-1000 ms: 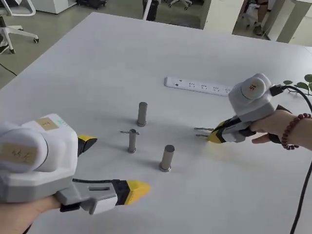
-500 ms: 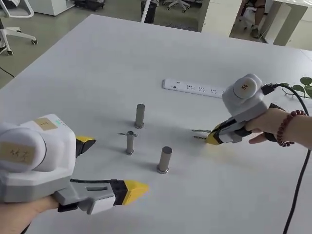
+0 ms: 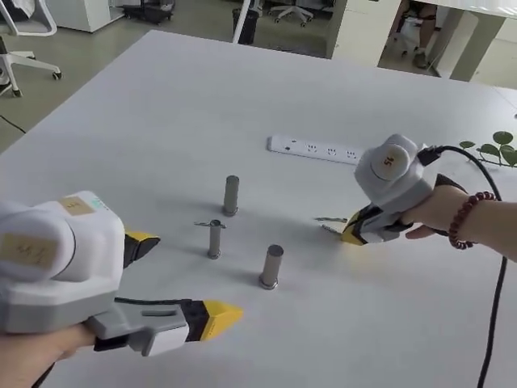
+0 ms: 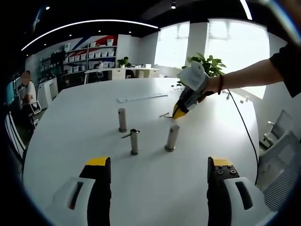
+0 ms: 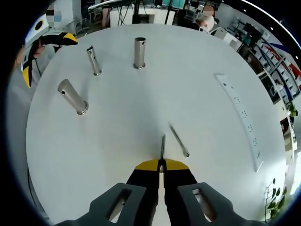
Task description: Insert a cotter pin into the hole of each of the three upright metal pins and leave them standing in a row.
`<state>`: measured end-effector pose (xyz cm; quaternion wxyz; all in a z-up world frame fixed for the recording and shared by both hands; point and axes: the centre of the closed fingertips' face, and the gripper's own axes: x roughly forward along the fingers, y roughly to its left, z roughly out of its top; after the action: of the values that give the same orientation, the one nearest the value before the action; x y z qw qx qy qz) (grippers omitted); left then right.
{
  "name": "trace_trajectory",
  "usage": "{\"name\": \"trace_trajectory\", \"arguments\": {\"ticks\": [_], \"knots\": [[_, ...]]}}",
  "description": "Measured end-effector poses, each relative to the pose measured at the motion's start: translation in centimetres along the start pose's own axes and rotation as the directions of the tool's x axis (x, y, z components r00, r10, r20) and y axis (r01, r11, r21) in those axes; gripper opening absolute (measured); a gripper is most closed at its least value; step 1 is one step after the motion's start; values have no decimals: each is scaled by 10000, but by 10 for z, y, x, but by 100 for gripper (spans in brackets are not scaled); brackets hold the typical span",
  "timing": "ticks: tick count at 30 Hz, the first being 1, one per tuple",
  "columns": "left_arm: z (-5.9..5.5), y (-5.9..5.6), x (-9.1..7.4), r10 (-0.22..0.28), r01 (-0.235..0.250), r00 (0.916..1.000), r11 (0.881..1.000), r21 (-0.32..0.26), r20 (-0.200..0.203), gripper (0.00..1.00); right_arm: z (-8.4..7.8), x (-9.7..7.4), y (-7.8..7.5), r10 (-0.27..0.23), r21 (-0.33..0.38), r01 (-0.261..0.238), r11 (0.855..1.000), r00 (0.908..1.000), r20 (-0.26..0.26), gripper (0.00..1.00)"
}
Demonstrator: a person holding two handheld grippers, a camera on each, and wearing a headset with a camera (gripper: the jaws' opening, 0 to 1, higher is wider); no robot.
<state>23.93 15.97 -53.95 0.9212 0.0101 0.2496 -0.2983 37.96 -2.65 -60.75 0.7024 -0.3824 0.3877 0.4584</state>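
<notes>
Tabletop [image 3: 161, 105], cotter pin [image 5: 162, 143] in right gripper [image 5: 161, 163]

The left claw [image 3: 199, 273] is running off the head view's left and bottom edges, and its own grey housing is covering most of its farther finger [image 3: 140, 240]. The held cotter pin [image 5: 162, 145] is vanishing at its rear end between the pressed-together jaws of the right claw [image 5: 161, 164]. In the head view, it and the loose cotter pin [image 5: 178, 140] beside it are reading as thin slivers, too small to tell apart. The holes in the far metal pin [image 3: 231, 195] and the near metal pin [image 3: 271, 266] are showing too small there to make out. The black cable [image 3: 494, 323] is leaving by the bottom edge and the plant [image 3: 502, 138] by the right edge.
</notes>
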Motion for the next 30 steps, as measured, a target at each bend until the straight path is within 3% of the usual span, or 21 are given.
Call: {"name": "trace_trajectory", "arguments": {"ticks": [10,20,30], "knots": [[8,-9,0,-175,175,9998,9987,470,-11,81,10,-18,6,-129,-318,145,9994,9986,509,0],[10,-17,0,-457,464,9987,9983,355,-216,73,37,-48,32,-55,-1116,217,9935,9898,1426,0],[23,-20,0,-571,573,9983,9982,-191,107,58,60,-71,65,273,-2061,203,9783,9739,2254,0]]}}
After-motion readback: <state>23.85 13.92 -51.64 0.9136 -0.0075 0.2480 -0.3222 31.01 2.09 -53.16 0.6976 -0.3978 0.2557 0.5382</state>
